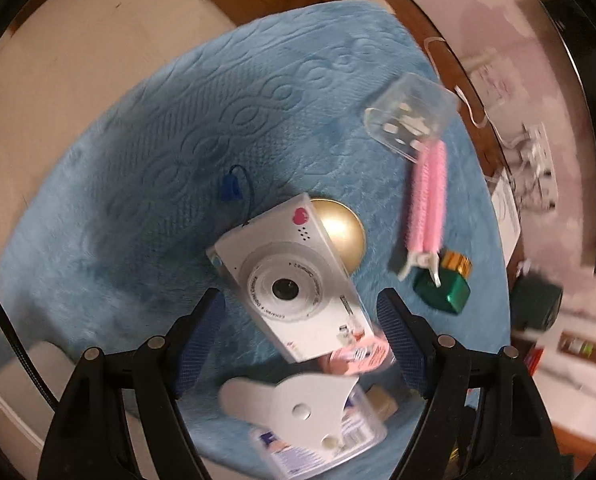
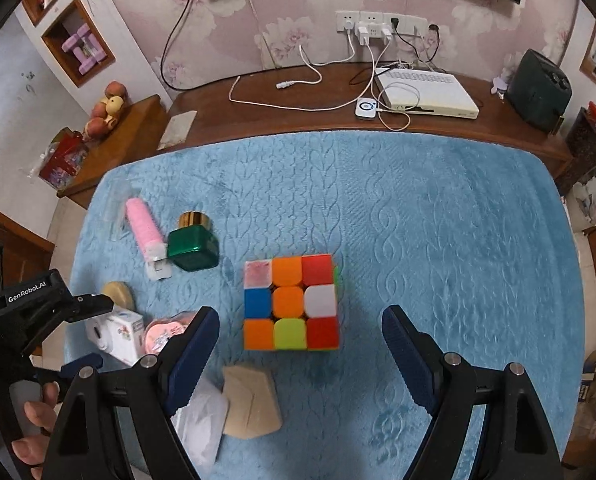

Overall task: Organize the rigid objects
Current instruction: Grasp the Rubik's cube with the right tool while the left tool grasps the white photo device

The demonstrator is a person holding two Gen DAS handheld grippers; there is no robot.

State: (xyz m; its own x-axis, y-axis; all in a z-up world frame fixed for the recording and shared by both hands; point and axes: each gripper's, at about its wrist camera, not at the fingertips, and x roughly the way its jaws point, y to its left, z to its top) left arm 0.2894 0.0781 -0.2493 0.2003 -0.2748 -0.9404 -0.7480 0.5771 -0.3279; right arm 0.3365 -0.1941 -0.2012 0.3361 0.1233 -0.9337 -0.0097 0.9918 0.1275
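Note:
A white toy camera lies on the blue mat, between the tips of my open left gripper; the fingers do not touch it. It also shows in the right wrist view, beside the left gripper. A gold round tin sits behind the camera. A colourful puzzle cube stands on the mat, just ahead of my open, empty right gripper. Pink hair rollers, a green bottle and a clear box lie further off.
A pink packet, a white flat piece and a plastic pack lie near the left gripper. A tan wedge lies by the right gripper. Behind the mat, the wooden table holds cables and a white box.

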